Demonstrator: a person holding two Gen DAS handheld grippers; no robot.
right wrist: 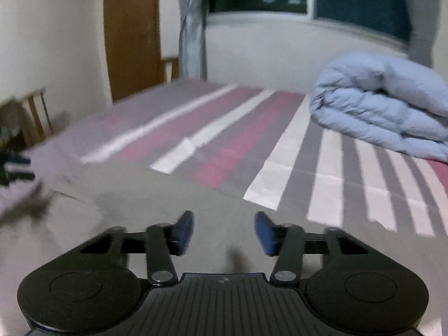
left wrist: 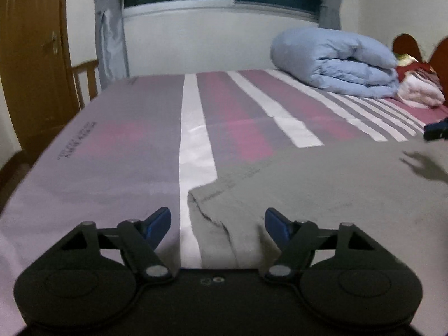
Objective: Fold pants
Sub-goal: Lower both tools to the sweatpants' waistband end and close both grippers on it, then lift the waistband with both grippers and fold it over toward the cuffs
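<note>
Grey pants (left wrist: 322, 193) lie flat on the striped bed sheet (left wrist: 134, 145). In the left wrist view their left corner lies between my fingers. My left gripper (left wrist: 217, 225) is open, low over that corner, holding nothing. In the right wrist view the grey pants (right wrist: 179, 196) spread under and ahead of my right gripper (right wrist: 224, 231), which is open and empty just above the cloth. The right gripper also shows at the right edge of the left wrist view (left wrist: 436, 130). The left gripper shows blurred at the left edge of the right wrist view (right wrist: 12, 168).
A rolled light blue duvet (left wrist: 336, 61) lies at the far right of the bed, with folded clothes (left wrist: 420, 86) beside a red headboard (left wrist: 406, 44). A wooden wardrobe (left wrist: 30, 61), a chair (left wrist: 86, 78), grey curtains and a window stand beyond the bed.
</note>
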